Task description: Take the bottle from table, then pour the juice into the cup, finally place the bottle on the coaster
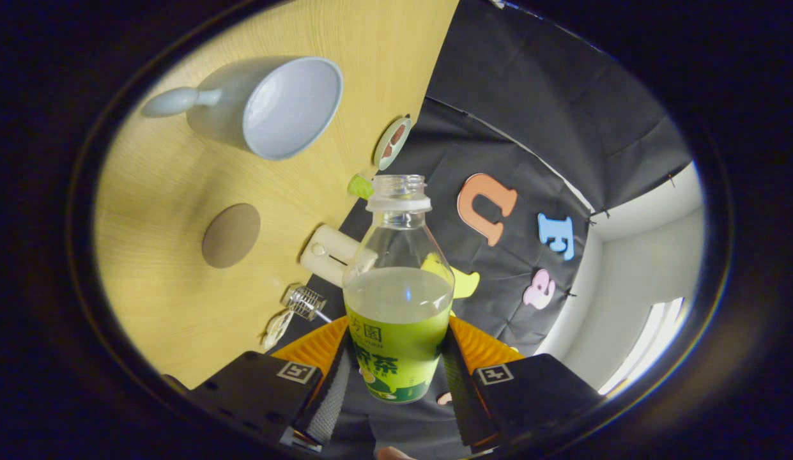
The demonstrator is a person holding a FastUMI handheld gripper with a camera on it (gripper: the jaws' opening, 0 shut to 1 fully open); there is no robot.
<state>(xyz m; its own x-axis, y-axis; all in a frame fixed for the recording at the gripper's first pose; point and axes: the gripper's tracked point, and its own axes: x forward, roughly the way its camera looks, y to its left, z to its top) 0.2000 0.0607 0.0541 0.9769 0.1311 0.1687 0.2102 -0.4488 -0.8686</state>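
Observation:
My gripper [396, 374] is shut on a clear bottle [397, 300] with a green label, both fingers pressing its lower body. The bottle has no cap and holds pale green juice up to about half its height. The whole view is rolled, so the wooden table [166, 300] tilts away beyond the left finger. A pale blue cup [278, 108] with a stub handle sits on that table, well beyond the bottle's mouth and to its left, its inside looking empty. A round brown coaster [231, 235] lies flat on the table between the cup and my left finger.
A cream block-shaped object [329, 253] and a small wire-and-glass item [297, 310] lie near the table's edge by the bottle. A round dish [392, 142] and a small green piece [360, 186] rest at the same edge. White wall [632, 281] shows beyond the right finger.

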